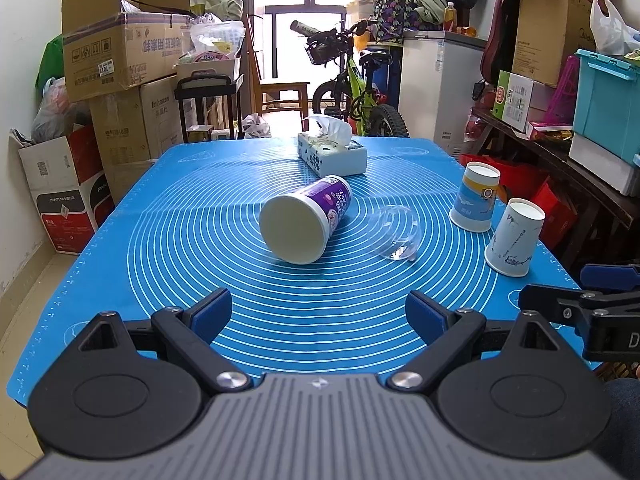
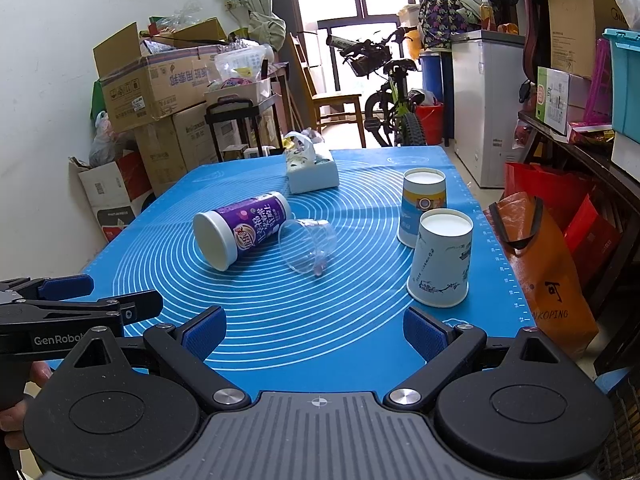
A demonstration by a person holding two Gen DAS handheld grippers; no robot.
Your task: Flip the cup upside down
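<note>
Both the left gripper [image 1: 319,312] and the right gripper [image 2: 315,330] are wide and empty near the counter [image 1: 120,248] edge, probably because the purple cup [image 1: 306,220] and the clear cup [image 2: 308,246] lie on their sides, not yet flipped

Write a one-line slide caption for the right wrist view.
Open right gripper faces a blue mat with two upside-down paper cups, a purple cup and clear cup on their sides.

Bare blue mat [image 1: 304,320] lies between the near edge and the toppled purple cup [image 1: 306,220], giving open passage. A clear cup [image 1: 396,236] lies just beside it on the right; two inverted paper cups [image 2: 434,240] crowd the right edge, a tissue box [image 1: 332,152] behind.
</note>
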